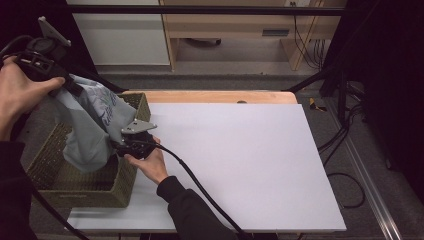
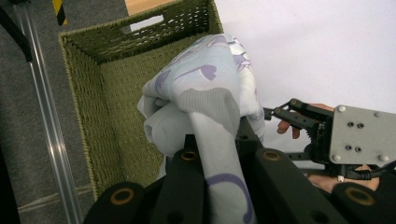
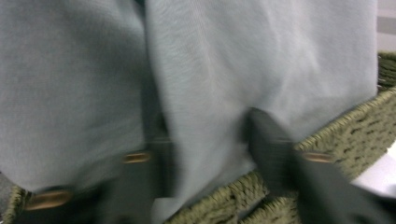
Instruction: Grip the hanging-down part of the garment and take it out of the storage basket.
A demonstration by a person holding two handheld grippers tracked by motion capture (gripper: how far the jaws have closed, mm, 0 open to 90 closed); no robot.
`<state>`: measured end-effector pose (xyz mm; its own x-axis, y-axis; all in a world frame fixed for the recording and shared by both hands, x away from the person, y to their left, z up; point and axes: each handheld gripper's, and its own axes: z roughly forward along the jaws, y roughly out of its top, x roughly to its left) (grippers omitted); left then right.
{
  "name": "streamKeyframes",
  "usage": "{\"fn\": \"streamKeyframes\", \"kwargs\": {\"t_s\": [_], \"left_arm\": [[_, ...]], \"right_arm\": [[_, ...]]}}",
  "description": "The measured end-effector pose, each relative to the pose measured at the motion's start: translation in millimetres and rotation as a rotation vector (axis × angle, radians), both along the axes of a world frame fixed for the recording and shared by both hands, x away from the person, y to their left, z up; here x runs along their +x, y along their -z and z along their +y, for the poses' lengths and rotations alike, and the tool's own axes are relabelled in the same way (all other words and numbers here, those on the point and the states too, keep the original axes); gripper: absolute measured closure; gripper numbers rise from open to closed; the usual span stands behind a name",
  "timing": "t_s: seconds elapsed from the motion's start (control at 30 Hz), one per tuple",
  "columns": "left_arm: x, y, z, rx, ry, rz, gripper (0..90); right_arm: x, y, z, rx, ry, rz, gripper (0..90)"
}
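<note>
Above basket [image 1: 125, 187], garment [image 1: 87, 130] between grippers.

Cloth, blur and frame edges hide much of the tools and basket.

In the high view the left tool [image 1: 65, 82] has its tips buried in the cloth [image 1: 90, 125], and the right tool [image 1: 116, 146] ends under the cloth's lower fold. The basket [image 1: 85, 192] floor lies partly behind the hanging cloth. The right gripper view is motion-blurred: the 2 jaws are soft dark shapes, and how much cloth [image 3: 196, 84] lies between them cannot be told. In the left gripper view the right tool [image 2: 273, 112] is cut by the right edge.
</note>
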<state>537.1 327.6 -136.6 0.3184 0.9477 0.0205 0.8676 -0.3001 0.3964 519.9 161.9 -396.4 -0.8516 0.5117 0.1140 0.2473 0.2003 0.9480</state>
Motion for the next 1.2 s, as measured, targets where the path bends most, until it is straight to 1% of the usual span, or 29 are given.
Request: {"fn": "streamKeyframes", "kwargs": {"t_s": [0.03,0.07,0.1,0.17,0.2,0.23,0.27,0.3,0.33,0.4,0.47,0.57,0.63,0.67,0.73,0.77,0.8,0.9,1.03,1.13,1.2], "left_arm": [[0.1,0.4,-0.1,0.000,0.001,0.000,85.0],[0.2,0.8,-0.4,0.000,0.002,-0.001,85.0],[0.3,1.2,-0.4,0.001,0.003,0.002,85.0],[0.2,1.5,-0.3,0.006,0.001,0.001,85.0],[-0.1,1.2,0.0,0.006,0.000,-0.002,85.0],[-0.5,0.9,0.2,0.006,-0.002,-0.004,85.0],[-1.0,0.1,1.0,0.004,-0.004,-0.006,85.0],[-1.3,-0.6,1.8,0.003,-0.004,-0.008,85.0],[-1.8,-1.2,2.8,-0.001,-0.009,-0.012,85.0],[-2.7,-2.0,3.8,-0.004,-0.010,-0.015,85.0],[-3.6,-2.2,4.1,-0.008,-0.009,-0.019,85.0],[-4.4,-1.3,1.8,-0.010,-0.001,-0.020,85.0],[-3.9,-0.1,0.0,-0.016,0.005,-0.018,85.0],[-3.7,0.4,-0.8,-0.015,0.006,-0.017,85.0],[-3.1,2.5,-4.0,-0.022,0.013,-0.017,84.9],[-2.9,3.7,-6.1,-0.021,0.026,-0.017,85.0],[-3.0,4.6,-7.8,-0.022,0.030,-0.019,85.0],[-3.7,6.4,-11.2,-0.031,0.041,-0.019,85.0],[-6.1,5.5,-13.6,-0.041,0.047,-0.024,84.9],[-8.6,3.7,-15.1,-0.053,0.053,-0.032,84.9],[-9.6,2.8,-15.6,-0.060,0.057,-0.036,84.8]], "right_arm": [[0.5,-0.1,-0.7,-0.005,0.002,0.000,71.8],[0.9,-0.7,-1.9,-0.009,0.000,0.000,81.8],[0.9,-1.6,-4.8,-0.021,0.002,-0.011,88.0],[0.5,-2.2,-6.0,-0.025,-0.003,-0.011,88.4],[-1.2,-3.8,-8.0,-0.036,-0.001,-0.014,88.7],[-4.0,-6.4,-10.9,-0.036,-0.004,-0.016,88.9],[-4.4,-7.8,-14.0,-0.036,-0.014,-0.028,89.0],[-6.4,-10.9,-19.4,-0.023,-0.012,-0.021,89.0],[-6.3,-12.5,-23.1,-0.014,-0.019,-0.030,89.1],[-8.7,-19.2,-35.9,0.012,-0.014,-0.028,89.1],[-10.1,-25.5,-47.9,0.027,-0.011,-0.038,89.1],[-13.3,-38.0,-68.6,0.053,-0.002,-0.061,89.2],[-17.7,-50.2,-89.1,0.066,0.010,-0.081,89.2],[-17.7,-50.2,-89.1,0.066,0.010,-0.081,89.2],[-21.5,-57.1,-98.6,0.069,0.016,-0.090,89.2],[-22.9,-59.6,-101.7,0.066,0.016,-0.099,89.2],[-25.0,-63.7,-106.6,0.059,0.020,-0.113,89.2],[-31.0,-73.3,-116.4,0.049,0.031,-0.131,89.3],[-37.2,-85.0,-126.8,0.051,0.045,-0.161,89.3],[-41.9,-94.9,-133.9,0.054,0.060,-0.192,89.3],[-44.0,-100.7,-138.8,0.058,0.070,-0.201,89.3]]}}
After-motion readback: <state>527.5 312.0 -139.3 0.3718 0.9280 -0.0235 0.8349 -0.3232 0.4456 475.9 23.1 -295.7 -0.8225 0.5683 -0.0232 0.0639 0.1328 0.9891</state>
